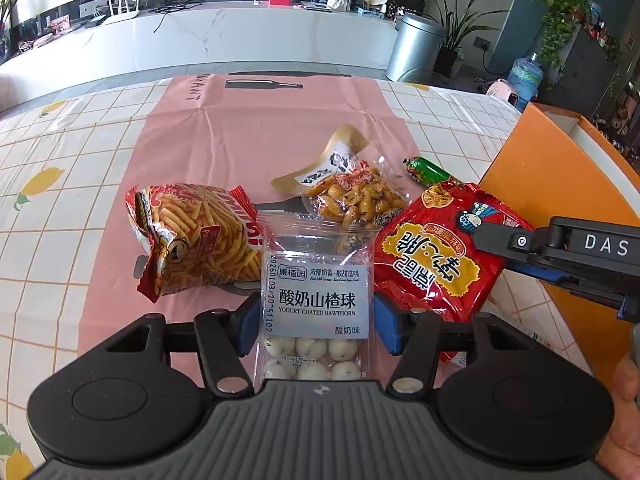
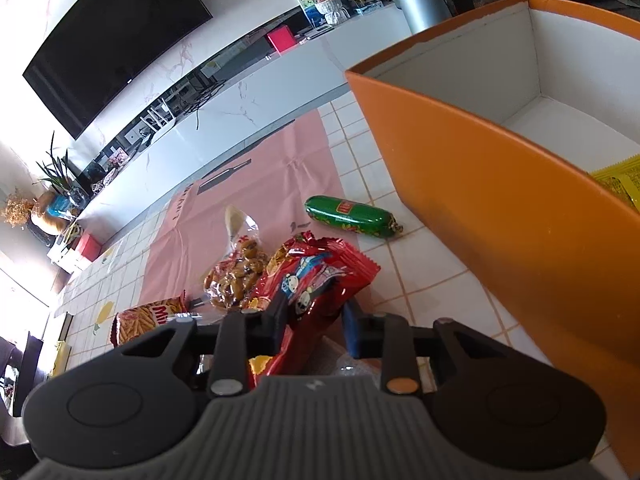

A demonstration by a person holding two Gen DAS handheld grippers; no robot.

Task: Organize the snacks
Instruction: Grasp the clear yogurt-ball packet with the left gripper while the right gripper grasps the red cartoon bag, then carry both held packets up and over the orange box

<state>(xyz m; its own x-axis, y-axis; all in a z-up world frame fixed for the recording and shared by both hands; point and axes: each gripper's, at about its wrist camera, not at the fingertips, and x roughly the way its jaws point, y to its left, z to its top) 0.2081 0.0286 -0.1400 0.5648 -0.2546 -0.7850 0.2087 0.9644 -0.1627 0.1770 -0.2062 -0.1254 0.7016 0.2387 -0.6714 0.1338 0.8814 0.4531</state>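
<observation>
Left tool [image 1: 316, 320]: black linkage arms, silver pivot screws, blue finger pads [image 1: 390, 328], ribbed grey housing, two round black side discs. Right tool [image 2: 316, 328]: same build; white "DAS" lettering on side. Bare skin of right hand [image 1: 624, 412].

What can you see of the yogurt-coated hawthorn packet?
The hawthorn packet is a small clear plastic pouch with a pale blue-grey label printed "YOGURT-COATED HAWTHORN" plus Chinese text and a date code. White balls show through the lower part. It stands upright, facing the left wrist camera, clamped at both side edges by the left gripper, in front of the other snacks on the pink mat.
</observation>
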